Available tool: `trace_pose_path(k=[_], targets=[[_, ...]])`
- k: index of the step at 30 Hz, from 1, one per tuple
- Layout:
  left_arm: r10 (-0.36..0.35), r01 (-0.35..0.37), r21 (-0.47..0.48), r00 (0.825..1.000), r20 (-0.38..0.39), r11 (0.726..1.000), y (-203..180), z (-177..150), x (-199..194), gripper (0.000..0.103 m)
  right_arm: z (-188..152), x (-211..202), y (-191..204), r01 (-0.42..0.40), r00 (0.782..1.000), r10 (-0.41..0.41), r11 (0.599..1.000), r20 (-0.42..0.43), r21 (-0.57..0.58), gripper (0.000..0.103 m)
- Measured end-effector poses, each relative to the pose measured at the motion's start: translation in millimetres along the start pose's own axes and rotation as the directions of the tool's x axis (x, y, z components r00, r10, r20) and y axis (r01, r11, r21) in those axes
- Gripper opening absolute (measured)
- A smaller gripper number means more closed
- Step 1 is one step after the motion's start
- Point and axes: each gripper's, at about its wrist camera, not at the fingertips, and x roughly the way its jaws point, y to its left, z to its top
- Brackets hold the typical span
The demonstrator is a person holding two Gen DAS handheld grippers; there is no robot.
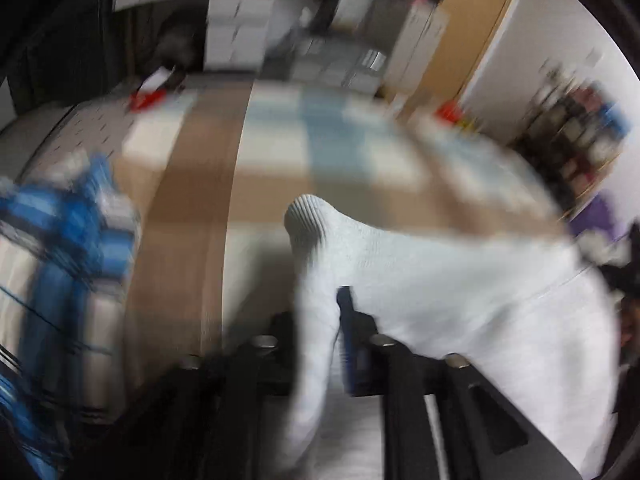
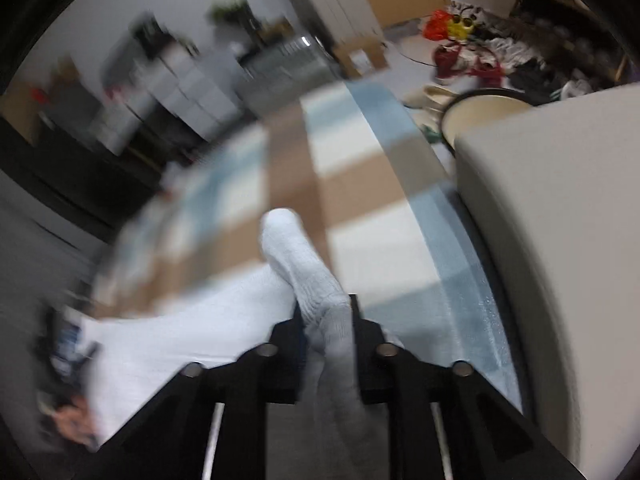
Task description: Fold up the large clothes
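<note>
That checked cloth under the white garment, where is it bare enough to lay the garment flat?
The checked cloth lies bare ahead of both grippers, between the white garment and the grey sofa edge. In the left wrist view a blue striped pile crowds one side; the floor beyond is cluttered.

The garment lies on the checked blanket, stretched between both grippers. In the left wrist view, a striped cloth sits left of it; stacked boxes stand far behind.
</note>
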Motion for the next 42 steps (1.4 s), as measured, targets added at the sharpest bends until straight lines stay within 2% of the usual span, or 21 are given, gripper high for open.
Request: trace_pose_path(k=[1, 3, 4, 5, 6, 8, 11, 14, 17, 18, 20, 21, 24, 27, 28, 30, 31, 32, 35, 36, 42], targets=[[0.023, -0.024, 0.013, 0.998, 0.051, 1.0, -4.6, -3.8, -8.2, 0.035, -1.3, -3.5, 4.0, 0.011, 1.0, -0.01, 1.0, 0.012, -0.022, 0.035], [0.09, -0.092, 0.032, 0.994, 0.056, 0.995, -10.7, -8.0, -21.5, 0.053, -4.5, -20.9, 8.7, 0.029, 0.999, -0.027, 0.999, 0.046, -0.043, 0.045], [0.12, -0.124, 0.048, 0.99, 0.074, 0.991, -13.8, -11.3, -31.4, 0.053, -8.0, -34.8, 10.5, 0.054, 0.995, -0.05, 0.997, 0.081, -0.05, 0.059], [0.141, -0.149, 0.073, 0.984, 0.107, 0.986, -17.5, -16.0, -44.6, 0.053, -12.9, -49.9, 12.2, 0.077, 0.99, -0.069, 0.995, 0.121, -0.061, 0.068], [0.147, -0.162, 0.091, 0.978, 0.147, 0.983, -21.3, -21.2, -58.7, 0.053, -20.6, -68.9, 15.1, 0.092, 0.982, -0.077, 0.993, 0.172, -0.079, 0.069], [0.124, -0.146, 0.095, 0.971, 0.206, 0.985, -18.0, -31.2, -79.9, 0.054, -38.4, -92.8, 22.9, 0.061, 0.974, -0.034, 0.991, 0.223, -0.117, 0.072], [0.004, -0.033, 0.111, 0.968, 0.253, 0.993, -31.0, -45.1, -95.5, 0.066, -62.6, -102.0, 45.7, -0.025, 0.971, 0.072, 0.979, 0.228, -0.203, 0.085], [-0.053, 0.013, 0.188, 0.976, 0.212, 0.982, -49.9, -51.4, -74.7, 0.067, -79.6, -74.1, 72.8, -0.071, 0.981, 0.119, 0.955, 0.153, -0.288, 0.085], [-0.033, -0.003, 0.236, 0.988, 0.148, 0.972, -59.9, -55.2, -44.1, 0.067, -88.6, -28.8, 76.1, -0.019, 0.998, 0.039, 0.95, 0.057, -0.311, 0.086], [-0.025, -0.003, 0.226, 0.992, 0.121, 0.974, -58.1, -56.7, -34.2, 0.067, -91.9, -14.4, 71.6, -0.026, 0.998, 0.041, 0.95, 0.039, -0.311, 0.086], [-0.063, 0.042, 0.189, 0.992, 0.107, 0.981, -48.8, -53.3, -36.2, 0.068, -93.7, -12.8, 65.7, -0.053, 0.995, 0.076, 0.955, 0.068, -0.292, 0.089], [-0.067, 0.049, 0.171, 0.993, 0.099, 0.984, -44.4, -51.1, -34.7, 0.075, -93.1, -12.4, 67.6, -0.041, 0.996, 0.063, 0.955, 0.069, -0.294, 0.089], [-0.1, 0.091, 0.131, 0.993, 0.065, 0.987, -36.5, -48.2, -30.2, 0.076, -95.2, -14.6, 71.5, 0.002, 0.996, 0.025, 0.953, 0.082, -0.303, 0.089], [-0.082, 0.071, 0.143, 0.994, 0.075, 0.987, -45.6, -56.0, -39.5, 0.077, -104.5, -36.0, 83.0, 0.071, 0.994, -0.045, 0.963, 0.103, -0.262, 0.089], [-0.077, 0.065, 0.145, 0.994, 0.079, 0.987, -46.7, -55.7, -39.2, 0.077, -110.9, -44.6, 91.7, 0.076, 0.992, -0.043, 0.958, 0.121, -0.278, 0.089], [-0.081, 0.069, 0.142, 0.994, 0.08, 0.987, -48.9, -58.8, -42.4, 0.077, -124.9, -58.3, 107.5, 0.031, 0.988, 0.019, 0.946, 0.15, -0.324, 0.091], [-0.087, 0.076, 0.135, 0.993, 0.079, 0.988, -48.0, -58.3, -42.3, 0.077, -128.7, -58.6, 113.0, 0.005, 0.988, 0.048, 0.939, 0.146, -0.343, 0.099], [-0.088, 0.077, 0.134, 0.993, 0.081, 0.988, -47.0, -59.8, -42.6, 0.077, -134.0, -54.6, 118.1, -0.008, 0.99, 0.059, 0.934, 0.132, -0.356, 0.103], [-0.08, 0.068, 0.136, 0.993, 0.086, 0.988, -46.7, -60.9, -43.3, 0.077, -148.1, -25.0, 116.8, 0.06, 0.992, -0.014, 0.928, 0.125, -0.368, 0.103], [-0.075, 0.063, 0.136, 0.993, 0.089, 0.989, -47.1, -61.5, -43.9, 0.077, -152.1, -26.0, 117.8, 0.07, 0.985, -0.003, 0.924, 0.175, -0.376, 0.103], [-0.057, 0.044, 0.136, 0.994, 0.096, 0.99, -49.2, -66.1, -45.0, 0.077, -152.7, -27.1, 116.6, 0.079, 0.985, -0.022, 0.937, 0.168, -0.341, 0.103]])
